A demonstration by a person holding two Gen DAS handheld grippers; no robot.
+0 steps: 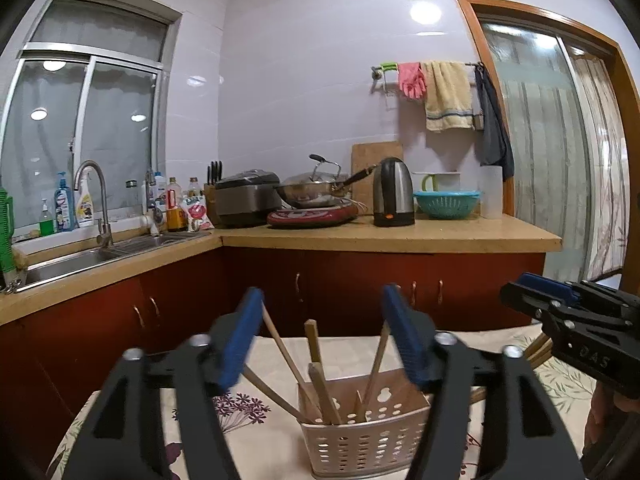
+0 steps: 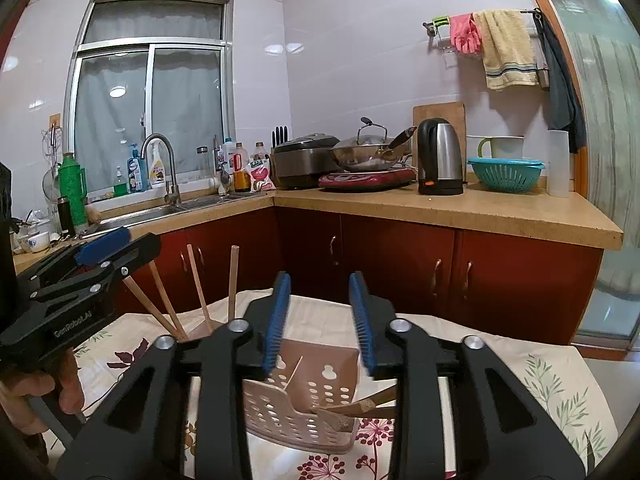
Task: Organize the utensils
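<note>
Two claws hover above a beige perforated plastic utensil caddy (image 1: 362, 436) on the floral-cloth counter (image 1: 260, 432), low in the frame. The left claw (image 1: 324, 340) has its blue pads apart and holds nothing; the right claw (image 2: 320, 320) is likewise apart and empty. Several wooden chopsticks (image 1: 320, 376) lean at angles inside the caddy, tips fanned toward the upper middle of the left wrist view. In the right wrist view, brown-handled utensils (image 2: 360, 406) lie at lower centre, apparently just beside the caddy's wall — their exact resting place is hard to tell. The step appears to be collecting a loose piece: best to close on a handle squarely, mid-length, and lower it upright without knocking the leaning sticks — the light caddy could tip.
</note>
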